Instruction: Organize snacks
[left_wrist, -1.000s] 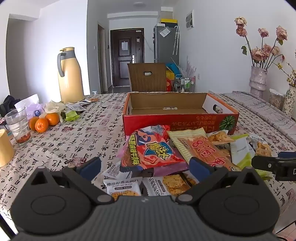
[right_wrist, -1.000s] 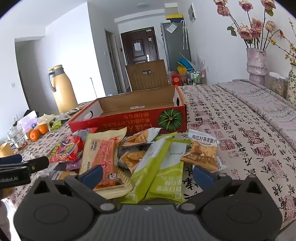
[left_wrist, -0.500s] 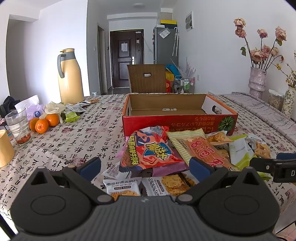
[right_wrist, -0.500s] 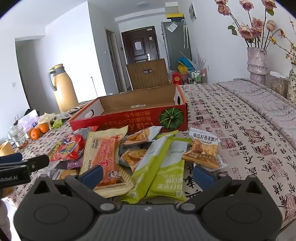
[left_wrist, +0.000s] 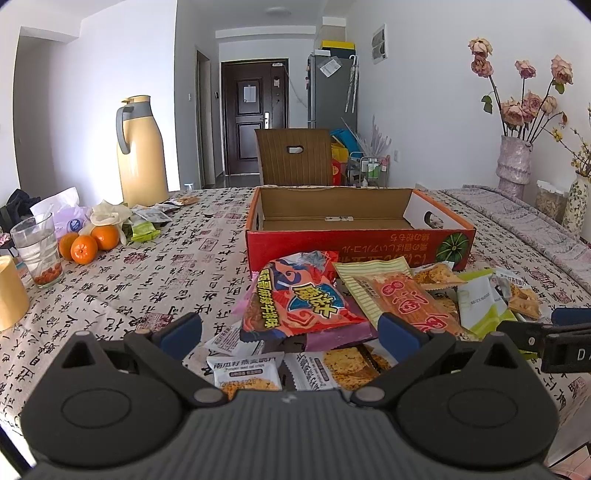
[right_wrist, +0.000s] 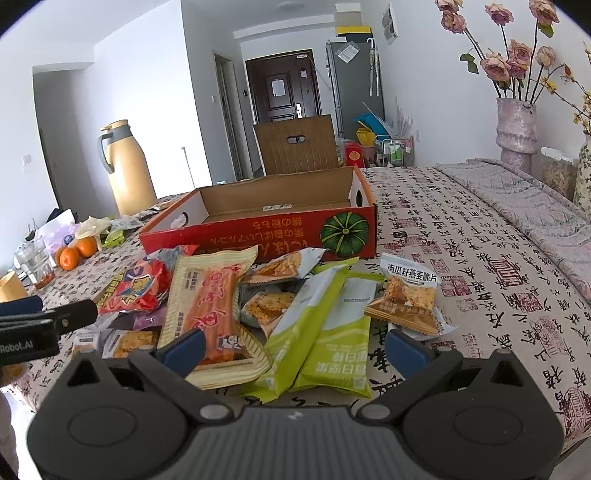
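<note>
Before the red cardboard box (left_wrist: 360, 245), crinkly foil snack packets (right_wrist: 236, 295) lie heaped; both grippers' fingers (left_wrist: 181, 330) spread wide, empty.

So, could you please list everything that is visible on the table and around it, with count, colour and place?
cardboard box: 1, red outside, brown inside, open, mid-table behind the snacks
snack packets: a pile, exact count unclear; red, orange, green, white, purple; in front of the box
oranges: 3, orange, left side of table
glass: 1, clear, left edge
thermos jug: 1, yellow with grey handle, far left
chair: 1, brown, behind the table
vase with flowers: 1, pinkish, far right
tablecloth: 1, beige with black characters
left gripper: 1, black with blue pads, open
right gripper: 1, black with blue pads, open
</note>
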